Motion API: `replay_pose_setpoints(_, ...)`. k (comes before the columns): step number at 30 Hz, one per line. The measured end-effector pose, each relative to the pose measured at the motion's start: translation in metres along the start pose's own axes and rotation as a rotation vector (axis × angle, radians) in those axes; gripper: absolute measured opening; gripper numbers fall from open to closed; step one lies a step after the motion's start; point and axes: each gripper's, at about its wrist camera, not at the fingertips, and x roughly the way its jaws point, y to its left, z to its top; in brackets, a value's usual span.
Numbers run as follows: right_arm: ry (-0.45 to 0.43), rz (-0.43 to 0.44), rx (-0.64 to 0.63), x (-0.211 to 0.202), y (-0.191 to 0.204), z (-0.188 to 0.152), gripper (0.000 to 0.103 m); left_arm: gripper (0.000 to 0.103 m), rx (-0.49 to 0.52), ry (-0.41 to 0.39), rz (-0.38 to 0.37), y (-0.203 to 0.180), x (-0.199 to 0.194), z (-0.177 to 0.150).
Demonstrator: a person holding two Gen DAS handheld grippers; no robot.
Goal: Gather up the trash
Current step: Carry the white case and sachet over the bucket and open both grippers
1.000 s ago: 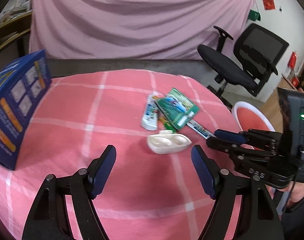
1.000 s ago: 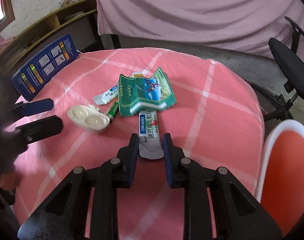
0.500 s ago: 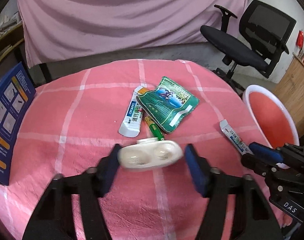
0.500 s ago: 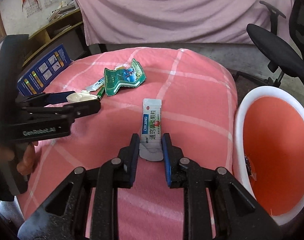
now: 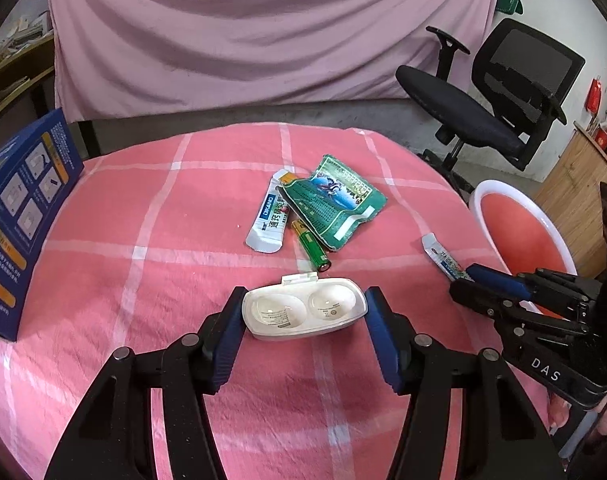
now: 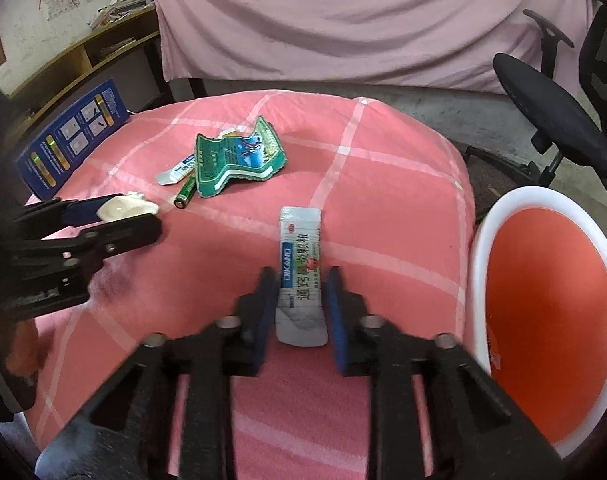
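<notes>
Clamping the white case [image 5: 303,313] in our left gripper [image 5: 303,334] and the sachet [image 6: 301,280] in our right gripper [image 6: 299,308], we risk the limp sachet slipping short of the bin [image 6: 479,272] on the right.

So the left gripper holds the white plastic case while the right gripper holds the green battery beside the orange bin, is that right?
Not quite: in the right wrist view the right gripper holds a white sachet; the green battery lies on the cloth. The left gripper does hold the white plastic case, beside the orange bin.

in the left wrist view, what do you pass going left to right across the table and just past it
blue box → white sachet → green battery → green wrapper → sachet held in the right gripper → right gripper → orange bin
</notes>
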Motion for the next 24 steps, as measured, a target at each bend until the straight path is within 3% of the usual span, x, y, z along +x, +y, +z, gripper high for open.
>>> replay_pose_setpoints(4,-0.057,0.014,0.025,-0.014,-0.004,-0.008,0.041,0.053,0.015,-0.073,-0.017,-0.008,-0.014,-0.002)
replay_pose_setpoints(9,-0.277,0.028,0.066,-0.059,-0.012,-0.016,0.041,0.053,0.014,-0.212,-0.062,-0.021,-0.034,-0.001)
replay_pose_setpoints(20,-0.748,-0.141,0.076,-0.173,-0.035,-0.03,0.041,0.053,0.064,-0.586,-0.2,-0.087,-0.089,0.031)
replay_pose_setpoints(24,-0.872,-0.22,0.081,-0.205,-0.045,-0.035,0.041,0.053,0.115,-0.69,-0.242,-0.118,-0.101,0.038)
